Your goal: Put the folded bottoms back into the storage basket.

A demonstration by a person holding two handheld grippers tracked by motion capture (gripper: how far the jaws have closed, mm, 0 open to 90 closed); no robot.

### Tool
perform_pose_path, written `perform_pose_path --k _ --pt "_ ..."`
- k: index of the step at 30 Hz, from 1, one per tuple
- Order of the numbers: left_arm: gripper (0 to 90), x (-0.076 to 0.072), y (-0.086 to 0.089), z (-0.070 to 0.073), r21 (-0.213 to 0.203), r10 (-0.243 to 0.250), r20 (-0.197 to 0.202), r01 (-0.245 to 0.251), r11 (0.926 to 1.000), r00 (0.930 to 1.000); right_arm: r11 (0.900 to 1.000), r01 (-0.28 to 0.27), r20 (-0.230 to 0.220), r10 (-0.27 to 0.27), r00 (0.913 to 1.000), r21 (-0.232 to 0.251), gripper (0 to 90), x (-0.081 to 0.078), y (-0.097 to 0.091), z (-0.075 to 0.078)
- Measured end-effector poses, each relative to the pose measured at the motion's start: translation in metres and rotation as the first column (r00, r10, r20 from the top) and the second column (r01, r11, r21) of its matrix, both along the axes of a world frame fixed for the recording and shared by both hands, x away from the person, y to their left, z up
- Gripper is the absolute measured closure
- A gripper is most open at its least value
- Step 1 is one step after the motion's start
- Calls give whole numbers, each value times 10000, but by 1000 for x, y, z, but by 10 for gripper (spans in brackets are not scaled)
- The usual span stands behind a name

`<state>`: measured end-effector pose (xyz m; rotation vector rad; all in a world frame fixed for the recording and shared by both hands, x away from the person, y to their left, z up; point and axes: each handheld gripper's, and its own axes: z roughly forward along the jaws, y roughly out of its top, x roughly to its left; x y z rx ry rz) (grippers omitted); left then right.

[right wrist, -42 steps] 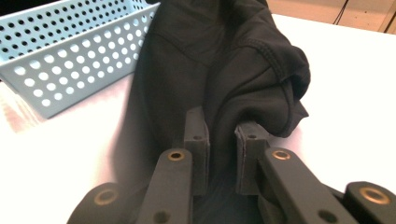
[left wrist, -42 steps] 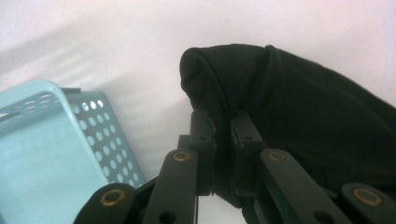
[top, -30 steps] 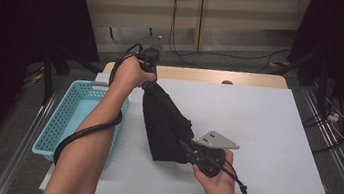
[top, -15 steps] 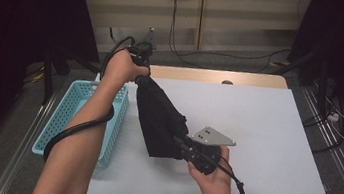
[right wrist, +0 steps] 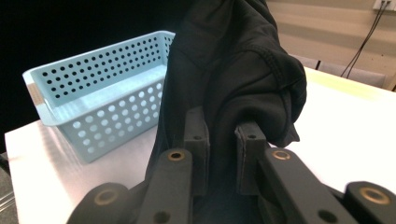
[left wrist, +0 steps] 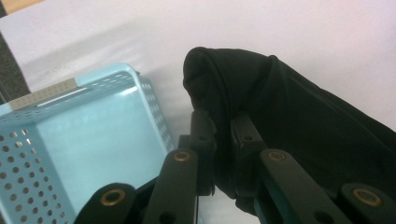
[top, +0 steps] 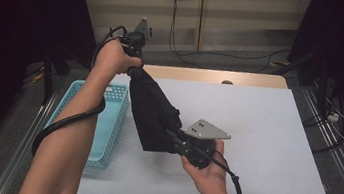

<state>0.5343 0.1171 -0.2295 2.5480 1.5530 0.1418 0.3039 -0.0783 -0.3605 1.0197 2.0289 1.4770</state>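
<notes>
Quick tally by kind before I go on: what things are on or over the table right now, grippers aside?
Black cloth, held up between both grippers: 1
Light blue perforated basket, at the table's left edge: 1
Total: 2

L arm: reaches forward, raised over table's far left side
L gripper point(top: 135, 47): held high, jaws pinched shut on black cloth point(top: 153, 112)
R hand point(top: 206, 169): low, near front edge
R gripper point(top: 174, 138): points left, jaws clamped on cloth's lower end
</notes>
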Motion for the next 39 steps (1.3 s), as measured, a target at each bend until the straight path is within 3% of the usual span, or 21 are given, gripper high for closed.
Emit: perform_pose_path --k 7,29,39 --pt "825 1 5 12 114 42 46 -43 9999 10000 9999 -126 213 126 9997 2 786 2 6 11" --pt "826 1 9 25 179 128 107 -130 9998 9999 9999 -162 403 160 9991 46 786 7 9 20" --pt "826 0 19 35 118 317 192 -320 9994 9993 9996 -263 518 256 9983 129 786 8 15 27"
